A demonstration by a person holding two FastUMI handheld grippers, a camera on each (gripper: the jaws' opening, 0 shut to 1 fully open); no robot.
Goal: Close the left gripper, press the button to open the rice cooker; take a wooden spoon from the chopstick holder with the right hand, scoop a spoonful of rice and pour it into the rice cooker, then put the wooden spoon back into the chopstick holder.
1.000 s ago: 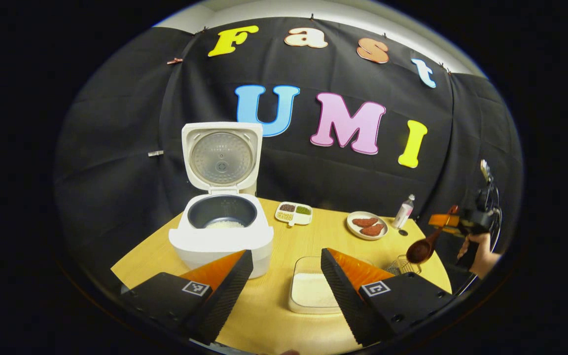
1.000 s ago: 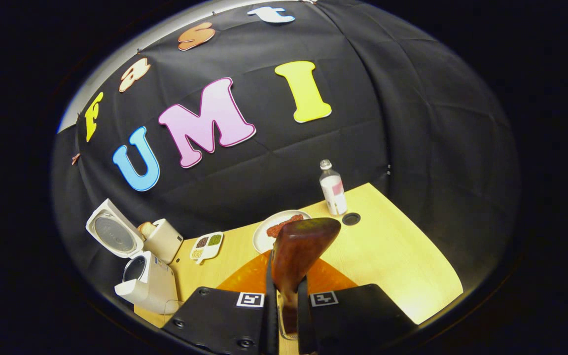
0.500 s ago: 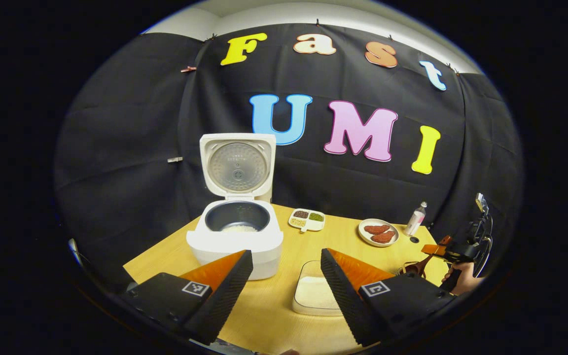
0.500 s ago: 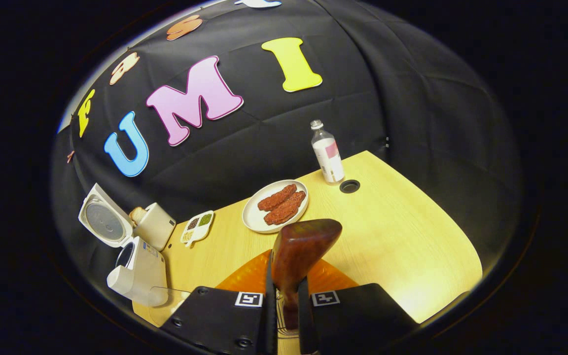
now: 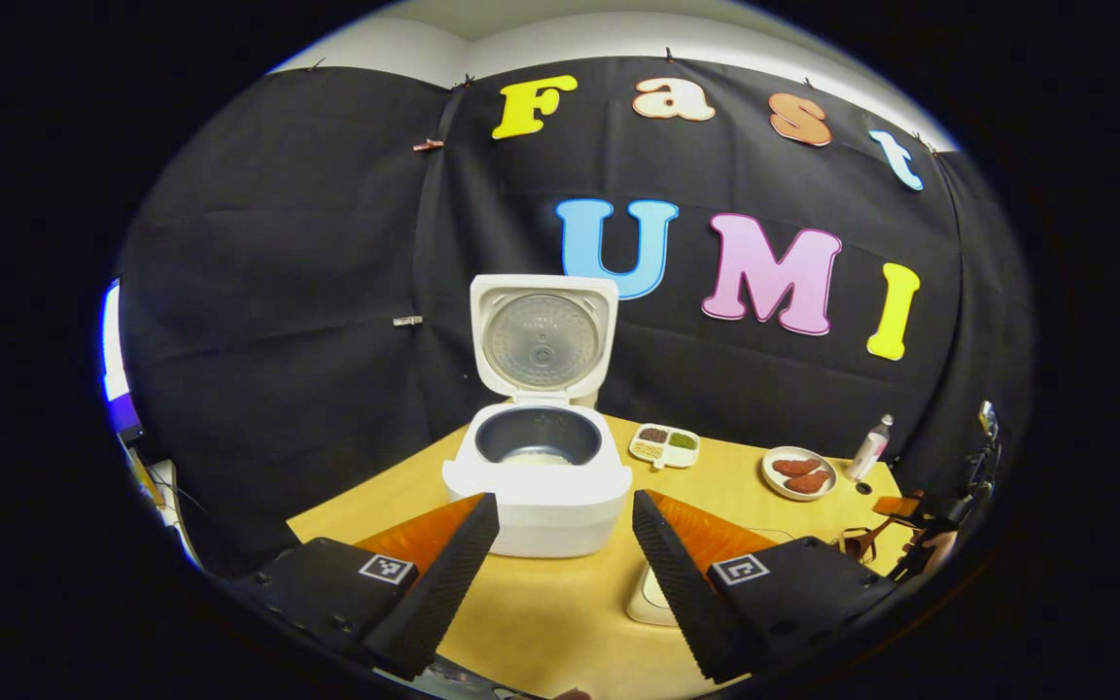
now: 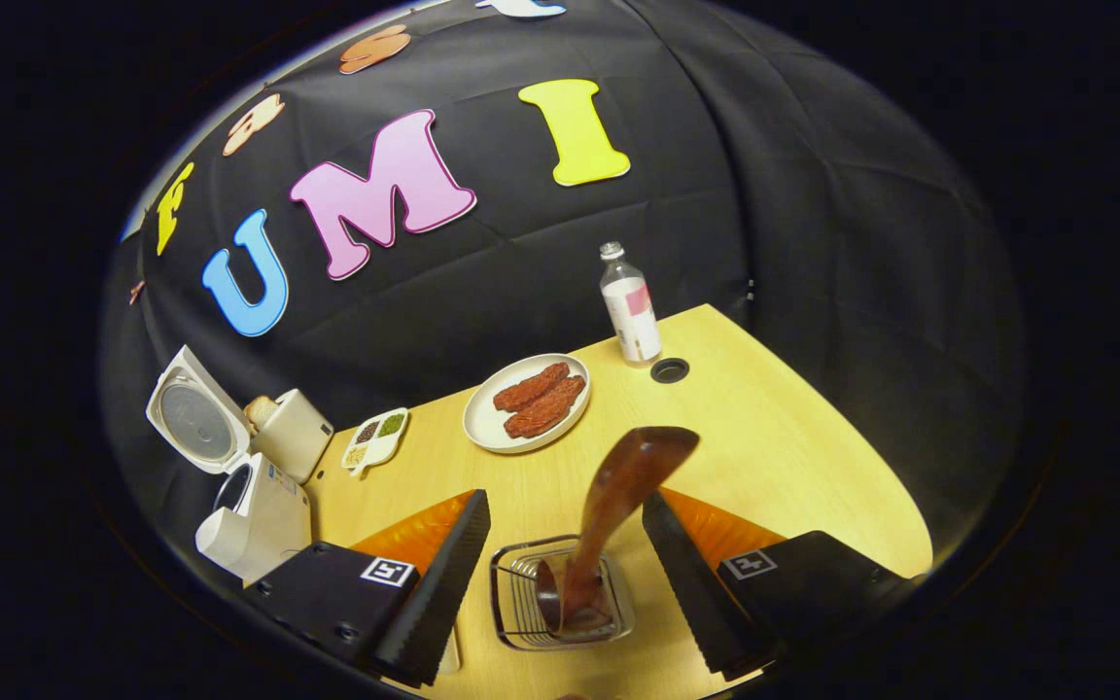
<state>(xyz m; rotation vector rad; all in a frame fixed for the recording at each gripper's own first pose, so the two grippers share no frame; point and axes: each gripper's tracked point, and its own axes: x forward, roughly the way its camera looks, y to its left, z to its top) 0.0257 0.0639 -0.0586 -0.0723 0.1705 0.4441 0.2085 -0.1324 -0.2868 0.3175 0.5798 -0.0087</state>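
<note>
Right claw [image 6: 560,574]: fingers spread wide, gripping nothing.
Dark brown wooden spoon [image 6: 618,496]: between the right claw's fingers, touching neither, standing tilted in the wire chopstick holder [image 6: 560,603] just ahead of the claw.
Left claw [image 5: 560,574]: fingers apart, empty, above the pale wood counter [image 5: 541,612].
White rice cooker [image 5: 541,467]: just beyond the left claw's tips, lid upright and open, white rice in the dark pot.
Farther off: white plate of reddish-brown meat pieces [image 6: 526,403]; clear bottle with pink label [image 6: 630,306] beyond it.
</note>
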